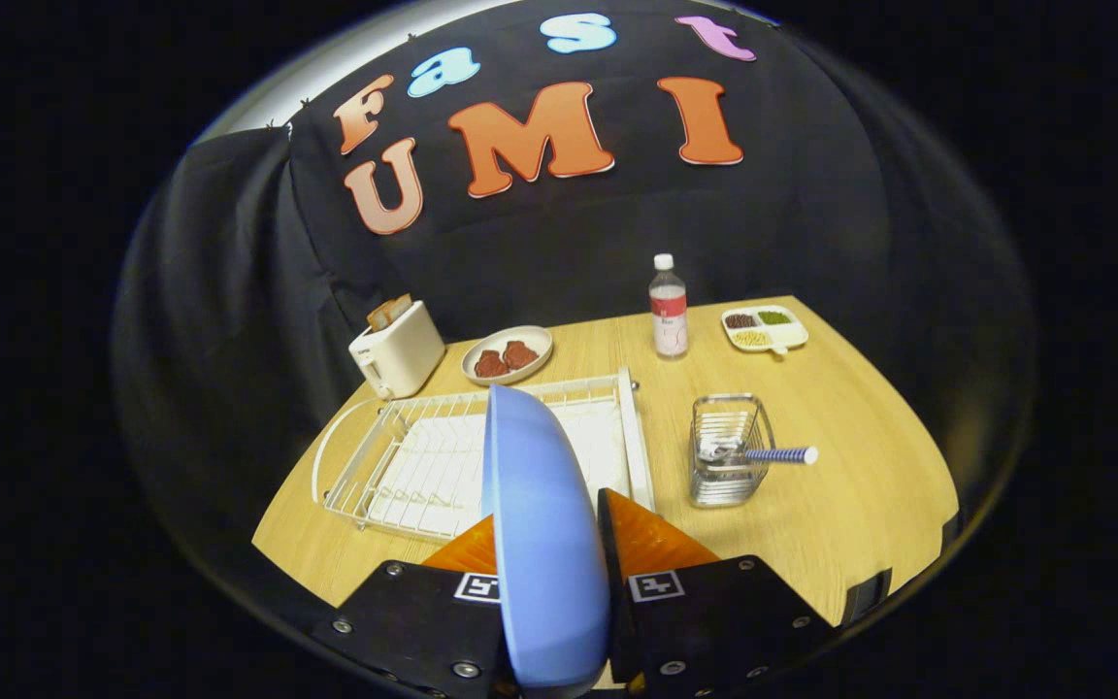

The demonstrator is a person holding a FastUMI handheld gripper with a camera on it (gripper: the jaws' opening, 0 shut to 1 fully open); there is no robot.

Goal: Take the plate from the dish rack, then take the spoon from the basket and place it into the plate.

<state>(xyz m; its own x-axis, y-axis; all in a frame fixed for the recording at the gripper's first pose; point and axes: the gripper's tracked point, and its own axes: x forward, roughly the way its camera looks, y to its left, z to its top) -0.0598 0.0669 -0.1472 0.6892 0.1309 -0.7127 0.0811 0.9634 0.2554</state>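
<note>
The gripper (pixel 547 568) clamps the blue plate (pixel 540 524) on edge between both fingers, upright and lifted above the white dish rack (pixel 404 466) on the wooden table (pixel 860 485). The spoon (pixel 772 454) (striped handle sticking out sideways) lies in the wire basket (pixel 729 464), right of the rack.

— What's the setting?
— A booth: black cloth wall (pixel 559 243) draped behind a light wooden table (pixel 860 466), hanging in folds on one side.
— And the light?
— A pale, bright strip (pixel 345 58) shows above the cloth's top edge; the tabletop is evenly lit.
</note>
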